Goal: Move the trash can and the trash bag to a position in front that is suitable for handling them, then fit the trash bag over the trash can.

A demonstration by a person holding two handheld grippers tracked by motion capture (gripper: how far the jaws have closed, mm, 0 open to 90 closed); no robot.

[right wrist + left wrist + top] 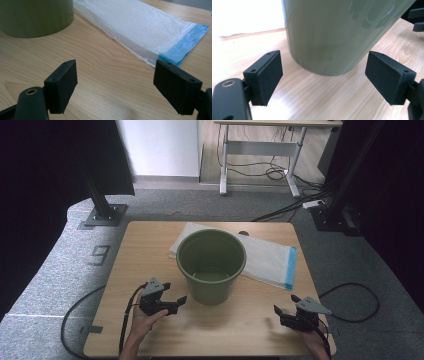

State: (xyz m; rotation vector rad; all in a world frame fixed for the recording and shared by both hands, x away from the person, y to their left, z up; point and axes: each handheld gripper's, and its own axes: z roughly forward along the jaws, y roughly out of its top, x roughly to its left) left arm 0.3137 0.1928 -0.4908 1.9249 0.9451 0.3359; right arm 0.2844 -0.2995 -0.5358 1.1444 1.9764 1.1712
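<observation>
An empty olive-green bucket (210, 264) stands upright in the middle of the wooden table (145, 255). Behind it and to its right lies a flat white plastic bag (265, 258) with a blue strip at one end. My left gripper (176, 304) rests on the table just left of the bucket's base, open and empty. In the left gripper view the bucket wall (332, 35) rises close ahead of the open gripper (324, 80). My right gripper (279, 316) sits open near the front right corner. In the right gripper view the bag (140, 27) and bucket (35, 17) lie beyond the open gripper (115, 85).
Black frame posts (102, 200) stand on the grey carpet beyond the table's far corners. A white desk (260, 150) with tangled cables is farther back. Each gripper trails a black cable (360, 300) onto the floor. Bare wood lies between the grippers.
</observation>
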